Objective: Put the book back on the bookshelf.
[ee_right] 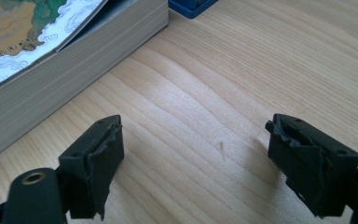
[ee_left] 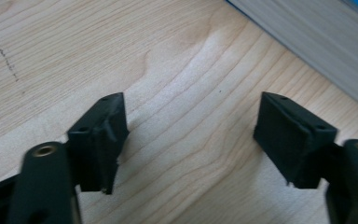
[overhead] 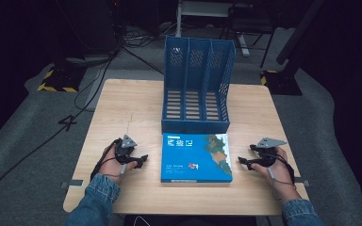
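Note:
A thick blue book [overhead: 196, 157] with a map-like cover lies flat on the wooden table [overhead: 122, 108], just in front of a blue three-slot file holder [overhead: 196, 89]. My left gripper [overhead: 141, 161] rests on the table left of the book, open, with bare wood between its jaws [ee_left: 191, 140]; the book's page edge [ee_left: 317, 42] crosses the top right corner. My right gripper [overhead: 242, 162] sits right of the book, open and holding nothing [ee_right: 196, 154]. The book's page block [ee_right: 65, 79] lies at the upper left there, its cover slightly lifted.
The file holder's corner [ee_right: 191, 7] peeks in at the top of the right gripper view. Bare wood lies on both sides of the book. Around the table are grey carpet, cables [overhead: 89, 80] and stand bases with yellow-black tape [overhead: 56, 84].

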The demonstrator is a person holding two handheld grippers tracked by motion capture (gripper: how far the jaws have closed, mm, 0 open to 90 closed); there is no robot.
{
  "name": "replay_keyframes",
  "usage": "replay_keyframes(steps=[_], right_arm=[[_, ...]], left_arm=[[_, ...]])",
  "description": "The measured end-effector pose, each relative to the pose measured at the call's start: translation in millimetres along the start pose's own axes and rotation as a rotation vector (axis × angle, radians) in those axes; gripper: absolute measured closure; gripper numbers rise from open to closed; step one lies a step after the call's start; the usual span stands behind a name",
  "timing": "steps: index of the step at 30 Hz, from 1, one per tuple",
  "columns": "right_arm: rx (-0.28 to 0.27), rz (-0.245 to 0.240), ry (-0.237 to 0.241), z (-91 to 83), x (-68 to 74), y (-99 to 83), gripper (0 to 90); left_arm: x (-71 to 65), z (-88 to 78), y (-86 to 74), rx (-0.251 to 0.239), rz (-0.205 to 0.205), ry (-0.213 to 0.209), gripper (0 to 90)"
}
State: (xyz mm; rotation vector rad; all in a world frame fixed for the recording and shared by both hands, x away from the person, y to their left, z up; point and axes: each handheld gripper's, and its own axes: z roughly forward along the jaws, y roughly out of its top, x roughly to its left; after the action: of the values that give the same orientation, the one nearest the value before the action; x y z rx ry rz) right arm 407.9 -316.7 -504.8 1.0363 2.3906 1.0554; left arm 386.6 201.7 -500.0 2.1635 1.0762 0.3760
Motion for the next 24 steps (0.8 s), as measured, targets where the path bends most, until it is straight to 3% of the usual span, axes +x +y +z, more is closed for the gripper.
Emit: replay_keyframes(steps=[2, 6, 10, 17, 19, 24], right_arm=[[0.0, 0.0, 0.0, 0.0, -0.1, 0.0, 18.5], [-0.001, 0.0, 0.0, 0.1, -0.1, 0.1, 18.5], [-0.001, 0.008, -0.007, 0.4, 0.6, 0.3, 18.5], [0.001, 0.014, -0.014, 0.6, 1.3, 0.6, 18.5], [0.0, 0.015, -0.015, 0.5, 1.4, 0.6, 18.5], [0.002, 0.021, -0.022, 0.3, 2.5, 0.5, 18.5]], left_arm=[[-1.4, -1.2, 1.1, -0.003, -0.028, -0.024, 30.2], [-6.3, -4.9, 6.7, -0.022, 0.001, -0.038, 34.3], [-14.0, -9.1, 12.8, -0.059, -0.012, -0.053, 36.1], [-27.2, -15.4, 26.2, -0.126, -0.075, -0.122, 36.0], [-29.7, -15.1, 28.6, -0.116, -0.101, -0.137, 37.7], [-38.2, -6.7, 35.7, -0.123, -0.113, -0.143, 40.1]])
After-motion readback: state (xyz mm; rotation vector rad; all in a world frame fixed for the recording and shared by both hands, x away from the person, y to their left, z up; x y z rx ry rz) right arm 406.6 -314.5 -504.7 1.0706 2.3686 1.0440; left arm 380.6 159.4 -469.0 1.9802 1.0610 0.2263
